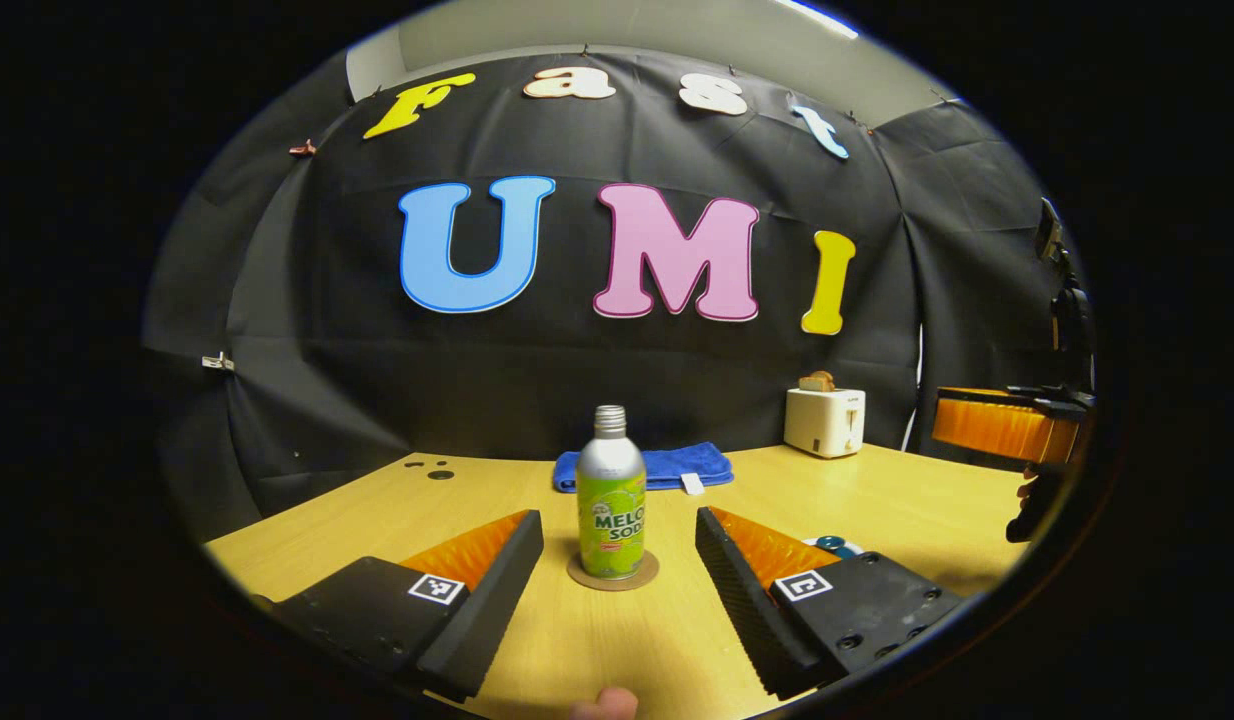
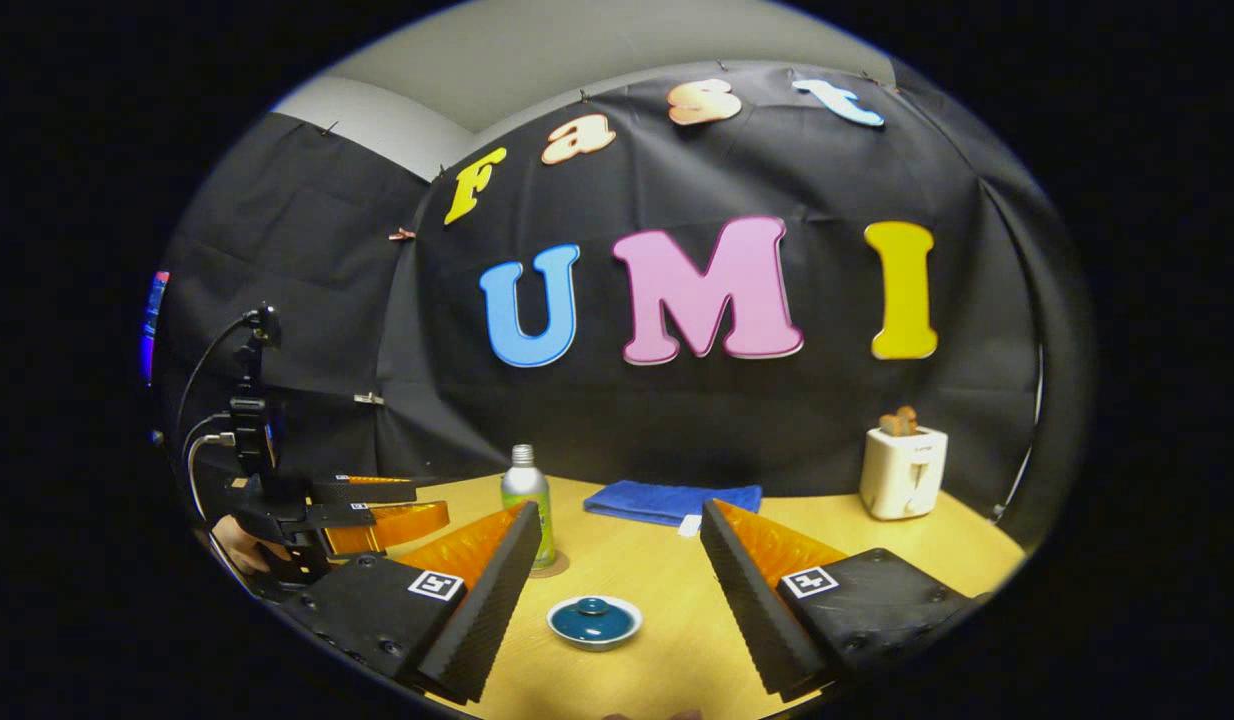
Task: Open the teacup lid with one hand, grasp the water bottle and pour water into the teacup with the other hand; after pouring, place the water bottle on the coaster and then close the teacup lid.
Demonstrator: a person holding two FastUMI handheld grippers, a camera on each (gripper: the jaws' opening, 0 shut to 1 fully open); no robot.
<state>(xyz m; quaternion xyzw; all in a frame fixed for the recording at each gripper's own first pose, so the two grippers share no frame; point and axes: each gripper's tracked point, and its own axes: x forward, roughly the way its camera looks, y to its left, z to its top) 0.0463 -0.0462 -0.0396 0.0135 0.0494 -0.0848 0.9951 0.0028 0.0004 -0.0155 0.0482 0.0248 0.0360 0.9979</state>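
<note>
Left gripper view: left claw (image 1: 617, 570) wide open and empty, its fingers flanking the water bottle (image 1: 611, 495) without touching it. Bottle stands upright on the round coaster (image 1: 613, 576), cap on, out on the desk (image 1: 907, 510). Bottle dead centre between the fingers — judged to be lined up for this claw, either for a grasp or just let go; these pictures cannot settle which.

Right gripper view: right claw (image 2: 617, 590) also wide open, holding nothing, hanging over the teacup (image 2: 594, 620) with its lid (image 2: 591, 612) on. Lid knob sits between the fingers but lower and clear of both. Judgement: this claw is posted at the lid, the other at the bottle, one job per hand as the task wants.

Hard to make out — water level in the cup, hidden under the lid; the cup's body, seen only from above as a rim and lid. In the left gripper view the teacup is mostly hidden behind the claw's own finger. The bottle's lower part and the coaster are partly covered by a finger in the right gripper view.

Background: blue cloth (image 1: 667, 466), toaster (image 1: 824, 420) with bread, both well apart from the work.
</note>
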